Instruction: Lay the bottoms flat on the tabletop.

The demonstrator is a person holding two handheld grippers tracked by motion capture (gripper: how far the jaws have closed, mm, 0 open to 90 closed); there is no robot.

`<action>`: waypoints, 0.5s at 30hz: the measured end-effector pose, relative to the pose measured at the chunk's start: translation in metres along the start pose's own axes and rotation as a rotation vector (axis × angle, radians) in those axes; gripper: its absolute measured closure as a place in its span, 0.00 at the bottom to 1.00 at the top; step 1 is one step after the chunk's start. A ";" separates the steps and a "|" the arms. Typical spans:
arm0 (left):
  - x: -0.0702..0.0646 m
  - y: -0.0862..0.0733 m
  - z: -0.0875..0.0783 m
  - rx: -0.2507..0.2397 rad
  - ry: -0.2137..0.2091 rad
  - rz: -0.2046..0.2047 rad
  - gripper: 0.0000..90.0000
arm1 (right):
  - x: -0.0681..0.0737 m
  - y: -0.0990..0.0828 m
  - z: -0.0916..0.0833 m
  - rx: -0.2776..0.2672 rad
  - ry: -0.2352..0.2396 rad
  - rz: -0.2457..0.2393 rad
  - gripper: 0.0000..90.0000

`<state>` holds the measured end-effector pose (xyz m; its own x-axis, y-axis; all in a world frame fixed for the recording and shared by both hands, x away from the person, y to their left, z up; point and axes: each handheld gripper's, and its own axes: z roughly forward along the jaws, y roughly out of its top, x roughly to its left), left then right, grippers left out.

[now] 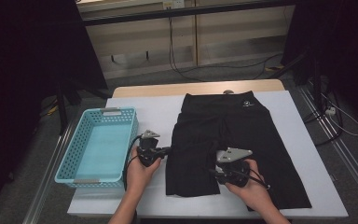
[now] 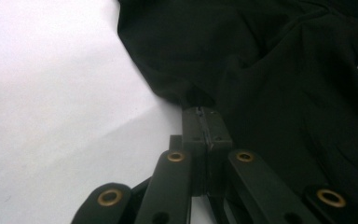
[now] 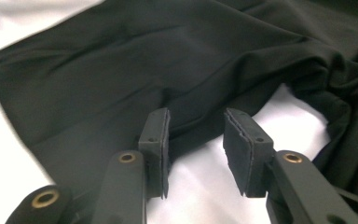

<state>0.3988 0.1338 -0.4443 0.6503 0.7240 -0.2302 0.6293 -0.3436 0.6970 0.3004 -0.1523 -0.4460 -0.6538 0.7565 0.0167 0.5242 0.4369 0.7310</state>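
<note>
A pair of black shorts [image 1: 223, 126] lies flat on the white table [image 1: 154, 107], waistband at the far side and legs toward me. My left gripper [image 1: 167, 150] is at the shorts' left edge. In the left gripper view its jaws [image 2: 205, 123] are pressed together where the fabric edge [image 2: 284, 70] bunches into them. My right gripper [image 1: 219, 170] hovers low over the inner leg hems near the front. In the right gripper view it [image 3: 196, 135] stands open, with the left pad [image 3: 156, 140] over the black cloth [image 3: 121, 70] and bare white table in the gap.
A light blue plastic basket [image 1: 95, 112] with nothing in it stands at the left of the table, close to my left hand. Bare white tabletop lies between basket and shorts. Beyond the far edge are cables on the floor and dark stands.
</note>
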 end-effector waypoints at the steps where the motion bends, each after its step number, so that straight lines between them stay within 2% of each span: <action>1: 0.000 0.000 0.000 -0.001 -0.003 -0.001 1.00 | -0.002 0.000 0.004 0.005 -0.007 0.005 0.67; 3: -0.001 0.000 0.001 0.000 -0.009 -0.003 1.00 | -0.004 0.000 0.012 0.031 -0.002 0.024 0.66; 4: -0.001 0.000 0.001 0.003 -0.012 -0.002 1.00 | -0.004 0.000 0.014 0.028 0.012 0.033 0.69; 7: -0.001 0.001 0.002 0.001 -0.010 0.004 1.00 | -0.003 0.003 0.015 0.036 0.013 0.014 0.84; 12: 0.000 0.000 0.001 -0.002 -0.006 -0.001 1.00 | -0.009 -0.002 0.007 0.044 0.033 0.022 0.98; 15: 0.000 0.000 0.002 -0.002 -0.008 -0.006 1.00 | -0.013 -0.007 -0.002 0.043 0.049 0.029 1.00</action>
<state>0.3993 0.1327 -0.4452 0.6503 0.7208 -0.2399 0.6323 -0.3384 0.6969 0.3042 -0.1661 -0.4498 -0.6634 0.7447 0.0721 0.5656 0.4362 0.6999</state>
